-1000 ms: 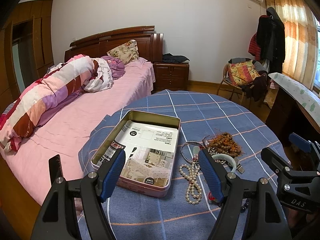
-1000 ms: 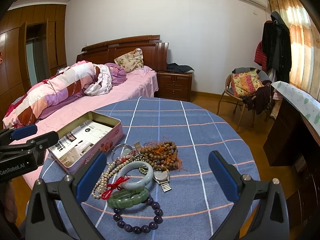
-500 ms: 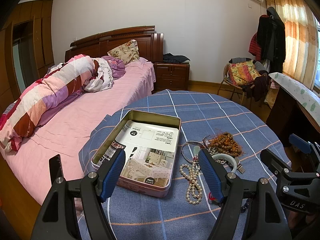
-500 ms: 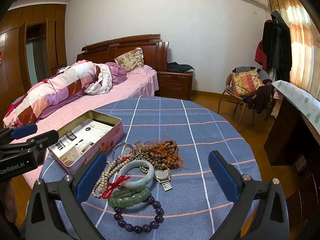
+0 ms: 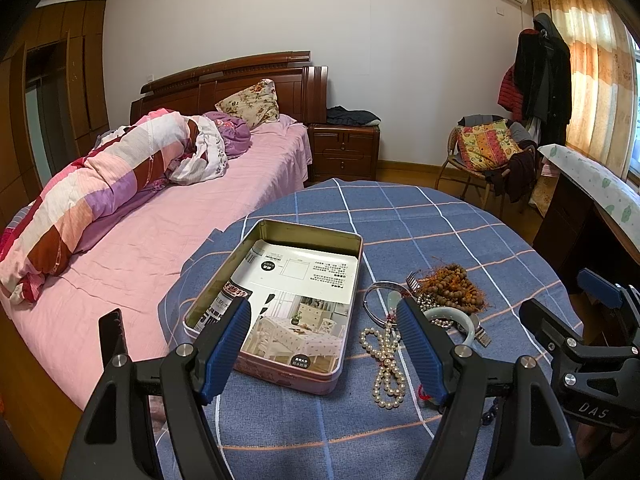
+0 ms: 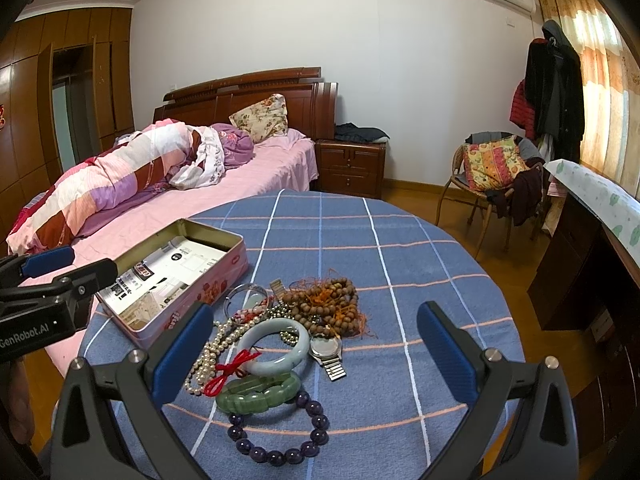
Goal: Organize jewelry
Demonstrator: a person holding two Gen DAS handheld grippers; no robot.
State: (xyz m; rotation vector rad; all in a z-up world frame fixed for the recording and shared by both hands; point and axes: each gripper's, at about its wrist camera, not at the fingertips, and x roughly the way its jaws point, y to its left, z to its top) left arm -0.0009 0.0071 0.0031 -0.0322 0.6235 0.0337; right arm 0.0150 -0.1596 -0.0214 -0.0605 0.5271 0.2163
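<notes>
Right claw (image 6: 312, 354) gaping, nothing held, hovering above the near side of the jewelry heap. Nearest it: purple round-bead bracelet (image 6: 280, 432), then green chunky jade bracelet (image 6: 258, 394) touching pale jade bangle (image 6: 276, 344) with red cord bow. Silver wristwatch (image 6: 328, 350) just right of the bangle; white pearl strand (image 6: 210, 354) trails left, long axis running near-to-far. Brown wooden bead tangle (image 6: 328, 306) lies beyond.

Left claw (image 5: 324, 344) also spread wide and empty, poised over the near end of the open rectangular pink metal tin (image 5: 280, 300). Tin holds only a printed paper liner, long axis pointing away, just left of the heap.

Judgement: right claw is nearer the pieces; each must travel left into the tin.

Blue checked round bench (image 6: 400, 240) is bare on the far and right sides: ample room. Pink bed (image 5: 160, 220) flanks the left edge.
</notes>
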